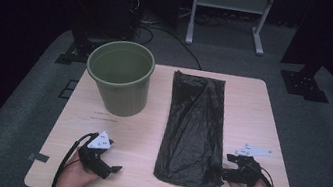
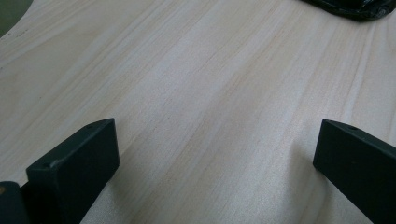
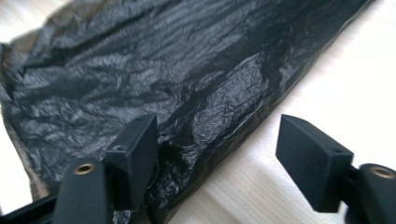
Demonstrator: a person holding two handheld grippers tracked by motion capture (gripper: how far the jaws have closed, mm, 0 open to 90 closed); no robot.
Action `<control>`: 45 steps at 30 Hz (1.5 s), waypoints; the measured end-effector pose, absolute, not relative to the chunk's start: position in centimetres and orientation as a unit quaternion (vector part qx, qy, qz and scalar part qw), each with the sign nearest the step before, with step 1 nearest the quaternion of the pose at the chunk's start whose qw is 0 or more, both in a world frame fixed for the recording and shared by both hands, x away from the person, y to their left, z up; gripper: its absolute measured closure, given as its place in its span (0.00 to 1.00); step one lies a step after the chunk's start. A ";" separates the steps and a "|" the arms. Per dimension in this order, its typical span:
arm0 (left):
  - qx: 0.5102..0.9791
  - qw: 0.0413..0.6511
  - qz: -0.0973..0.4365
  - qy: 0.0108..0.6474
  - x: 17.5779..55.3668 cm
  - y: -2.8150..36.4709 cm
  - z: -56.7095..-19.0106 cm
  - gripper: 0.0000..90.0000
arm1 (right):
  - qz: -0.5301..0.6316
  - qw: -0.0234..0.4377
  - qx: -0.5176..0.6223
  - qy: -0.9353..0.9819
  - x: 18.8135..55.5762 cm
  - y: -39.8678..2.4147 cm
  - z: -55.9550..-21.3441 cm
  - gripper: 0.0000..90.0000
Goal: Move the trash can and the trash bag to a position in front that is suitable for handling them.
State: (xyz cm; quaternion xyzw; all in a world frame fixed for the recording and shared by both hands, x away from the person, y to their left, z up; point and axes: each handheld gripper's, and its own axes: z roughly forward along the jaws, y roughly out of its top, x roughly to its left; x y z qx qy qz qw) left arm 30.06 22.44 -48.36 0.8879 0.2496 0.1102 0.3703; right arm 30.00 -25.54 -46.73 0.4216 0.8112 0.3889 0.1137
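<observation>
A black plastic bag (image 1: pixel 194 128) lies flat and lengthwise on the wooden table (image 1: pixel 263 109). My right gripper (image 1: pixel 227 166) is at the bag's near right corner and points left toward it. In the right gripper view the bag (image 3: pixel 163 70) is crinkled and glossy. That gripper (image 3: pixel 219 144) is open astride the bag's edge, with one jaw over the plastic and the other over bare wood. An olive green bin (image 1: pixel 119 76) stands upright to the left of the bag. My left gripper (image 1: pixel 109 171) rests near the front left edge, open (image 2: pixel 215 149) over bare wood.
The bin's rim (image 2: pixel 9 11) and a bit of the bag (image 2: pixel 355 7) show at the top corners of the left gripper view. Past the table's far edge are a white frame (image 1: pixel 228 12), cables and dark stands on grey floor.
</observation>
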 end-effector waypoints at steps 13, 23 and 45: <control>0.888 0.370 0.110 0.250 30.1 22.4 -48.4 0.00 | 0.366 0.118 0.413 0.826 30.0 -25.1 -47.1 0.99; 0.888 0.370 0.110 0.250 30.1 22.4 -48.4 0.00 | 0.351 0.141 0.422 0.824 29.8 -27.0 -46.6 1.00; 0.888 0.370 0.110 0.250 30.1 22.4 -48.4 0.00 | 0.341 0.198 0.482 0.782 29.5 -34.1 -45.6 0.80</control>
